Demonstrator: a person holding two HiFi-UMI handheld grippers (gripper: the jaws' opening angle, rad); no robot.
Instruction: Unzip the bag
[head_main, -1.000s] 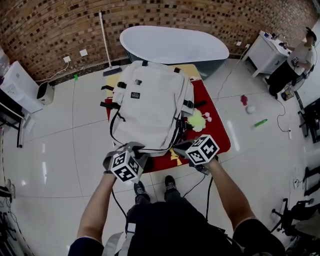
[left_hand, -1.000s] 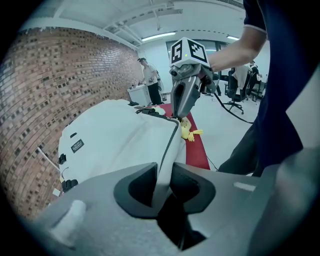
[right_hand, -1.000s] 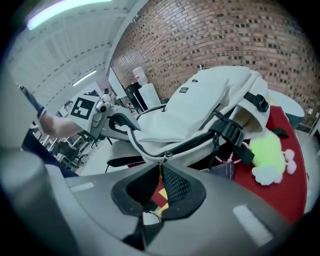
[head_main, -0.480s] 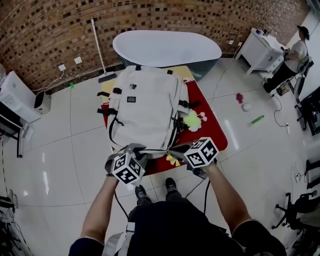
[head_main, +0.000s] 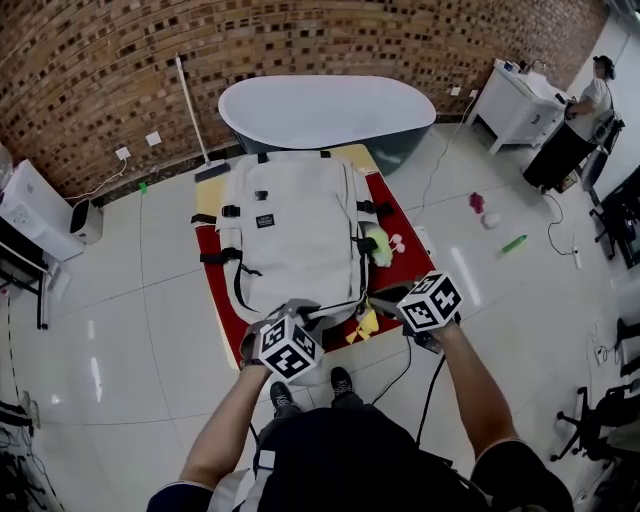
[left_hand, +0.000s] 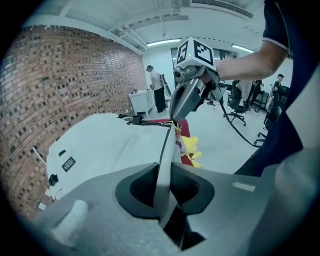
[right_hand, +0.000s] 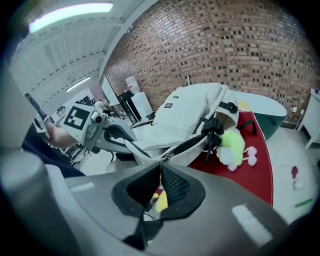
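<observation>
We hold the white bag (head_main: 290, 225), which lies flat on the red mat (head_main: 412, 262) with its end at the mat's near edge, by the left gripper (head_main: 300, 307) clamped on its fabric edge (left_hand: 165, 160), while the right gripper (head_main: 377, 300), jaws almost together, is closing on the zipper pull (right_hand: 166, 156) between them.

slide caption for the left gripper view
The left gripper pinches the off-white fabric backpack by its edge; fingers of the right gripper closing on its metal zipper pull.
</observation>
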